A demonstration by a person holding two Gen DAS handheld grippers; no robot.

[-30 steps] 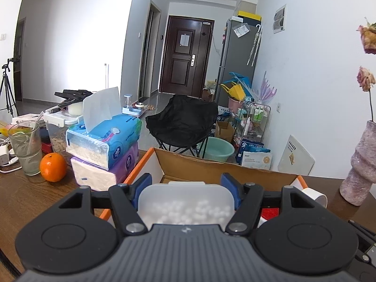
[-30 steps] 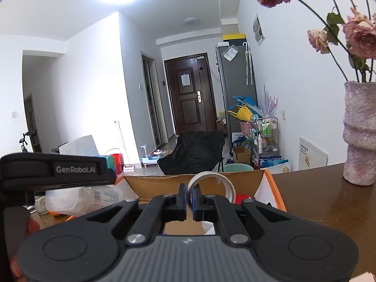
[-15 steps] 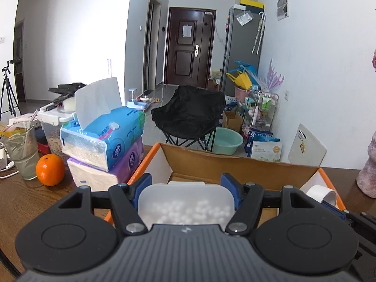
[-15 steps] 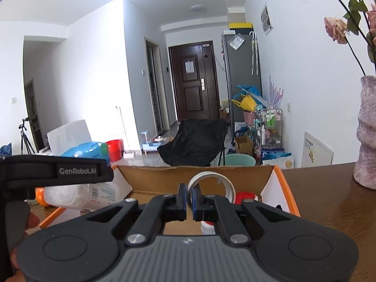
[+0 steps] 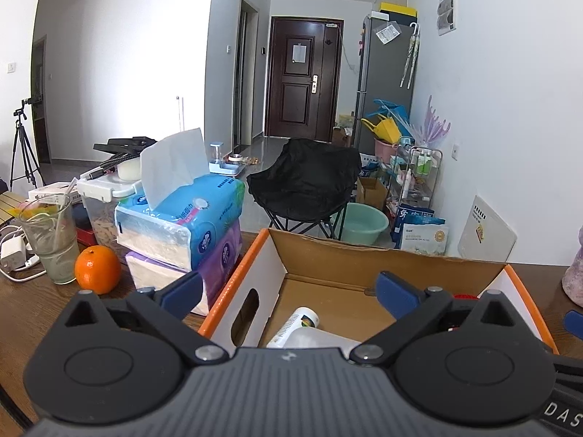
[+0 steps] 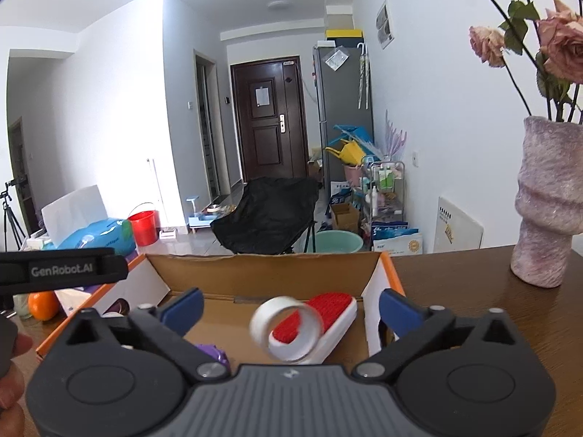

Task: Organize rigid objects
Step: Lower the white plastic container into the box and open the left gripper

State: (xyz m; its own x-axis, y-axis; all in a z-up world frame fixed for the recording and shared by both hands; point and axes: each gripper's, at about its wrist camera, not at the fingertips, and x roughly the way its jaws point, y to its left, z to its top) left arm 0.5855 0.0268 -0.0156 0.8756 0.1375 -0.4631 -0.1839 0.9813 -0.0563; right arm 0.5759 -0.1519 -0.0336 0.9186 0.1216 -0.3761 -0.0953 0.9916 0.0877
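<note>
Left wrist view: the left gripper [image 5: 289,291] was held over the near wall of the cardboard box [image 5: 364,258], its jaws spread wide with nothing between them. Below them a white plastic container [image 5: 313,338] and a small bottle [image 5: 297,324] were seen lying on the box floor, which suggested that the box was being used as the collecting place for the rigid objects. Most of the container was covered by the gripper body, so its shape and contents could not be made out. A stack of tissue packs [image 5: 182,233], an orange [image 5: 97,269] and a glass [image 5: 51,240] were left on the table [image 5: 32,309] just outside the box, to its left.

In the right wrist view the right gripper [image 6: 289,307] was likewise seen with its jaws wide and empty, aimed into the same box. A roll of tape [image 6: 288,327] was seen blurred and tilted between the open jaws, touching neither; whether it was falling or already resting against the red and white brush [image 6: 328,313] could not be told. A purple item [image 6: 213,353] at the box floor was mostly hidden behind the gripper. A vase [image 6: 546,204] stood well apart on the table to the right, its flowers cut off by the frame edge.
</note>
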